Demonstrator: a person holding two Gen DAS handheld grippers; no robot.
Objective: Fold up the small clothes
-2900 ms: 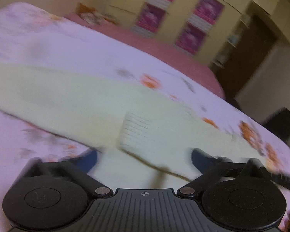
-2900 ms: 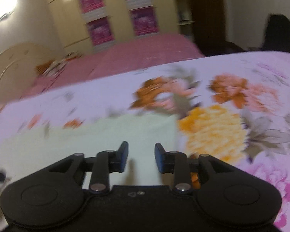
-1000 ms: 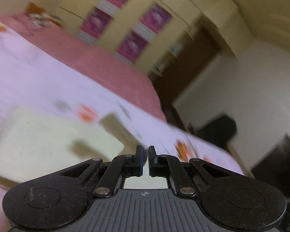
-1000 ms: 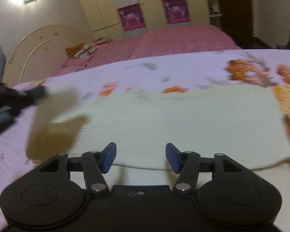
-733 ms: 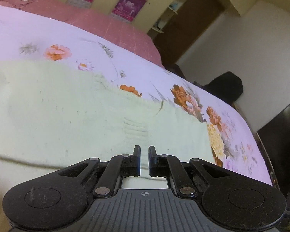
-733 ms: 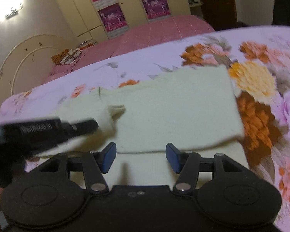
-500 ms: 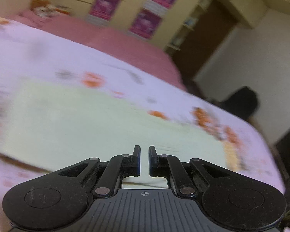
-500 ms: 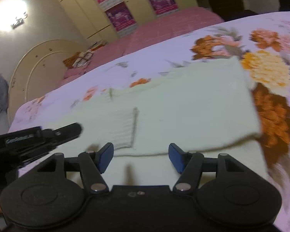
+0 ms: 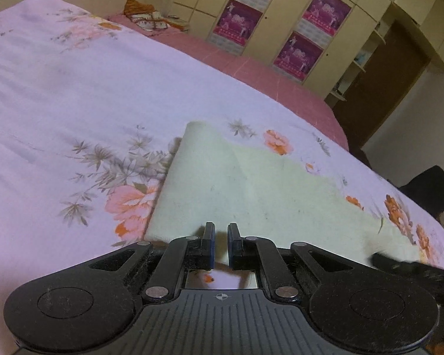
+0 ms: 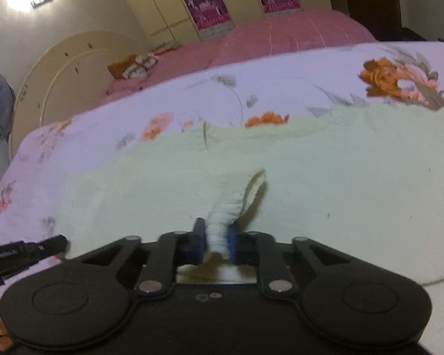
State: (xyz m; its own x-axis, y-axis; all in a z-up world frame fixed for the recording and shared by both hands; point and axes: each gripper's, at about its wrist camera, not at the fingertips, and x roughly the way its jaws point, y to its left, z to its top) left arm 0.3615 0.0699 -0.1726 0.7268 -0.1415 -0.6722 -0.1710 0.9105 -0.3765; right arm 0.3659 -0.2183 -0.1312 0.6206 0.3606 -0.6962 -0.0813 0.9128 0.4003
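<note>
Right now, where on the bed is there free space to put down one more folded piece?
The floral sheet is bare left of the pale green garment, up to the pink cover. A narrower strip lies between the garment's far edge and that cover. The near side is crowded: the right gripper is closing on a ribbed cuff, with the shut left gripper alongside.
</note>
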